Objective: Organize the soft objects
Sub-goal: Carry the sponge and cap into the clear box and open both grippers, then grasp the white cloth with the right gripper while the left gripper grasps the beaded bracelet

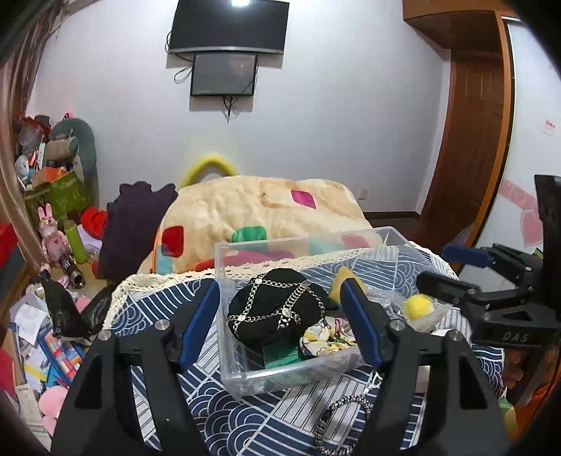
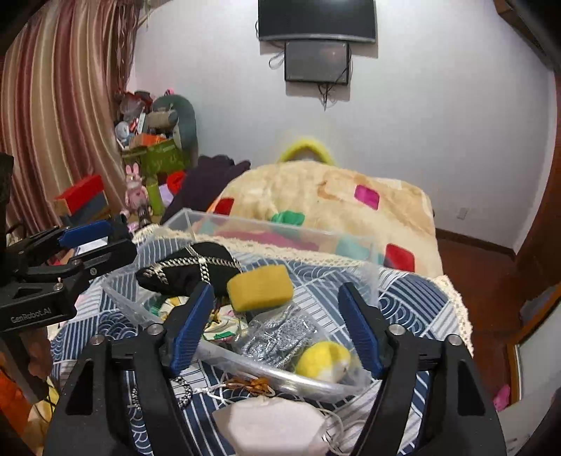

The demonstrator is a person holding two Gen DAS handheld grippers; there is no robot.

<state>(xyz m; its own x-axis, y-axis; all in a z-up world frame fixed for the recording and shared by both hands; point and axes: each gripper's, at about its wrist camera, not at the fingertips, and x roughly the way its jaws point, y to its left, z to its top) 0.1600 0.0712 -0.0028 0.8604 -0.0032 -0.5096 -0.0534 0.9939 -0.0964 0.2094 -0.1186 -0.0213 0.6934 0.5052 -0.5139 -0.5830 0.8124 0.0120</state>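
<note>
Two grippers hang over the clear plastic box [image 1: 245, 377], both with jaws spread wide and nothing between them: the left gripper [image 1: 280, 315] in front of the box, the right gripper [image 2: 277, 328] above its near corner. The soft things already lie inside: a black fabric pouch with silver chains [image 1: 277, 308], a yellow sponge block [image 2: 260, 287], a flowered cloth scrunchie [image 1: 324, 338], a yellow-white fluffy ball [image 2: 324, 359] and a clear bag of silver chain [image 2: 280, 336].

I think the main risk is at the white soft pad with strings [image 2: 273, 426], which lies on the cloth just before the box: a finger may catch its strings, or the gold tassel [image 2: 250, 384] beside it, and drag both. The light box may also slide if a finger pushes its wall.

The surface is a blue-white wave-pattern cloth [image 1: 224, 417] with a lace edge. Behind it lies a cream blanket [image 1: 259, 207]; a dark screen [image 1: 228, 26] hangs on the white wall.
</note>
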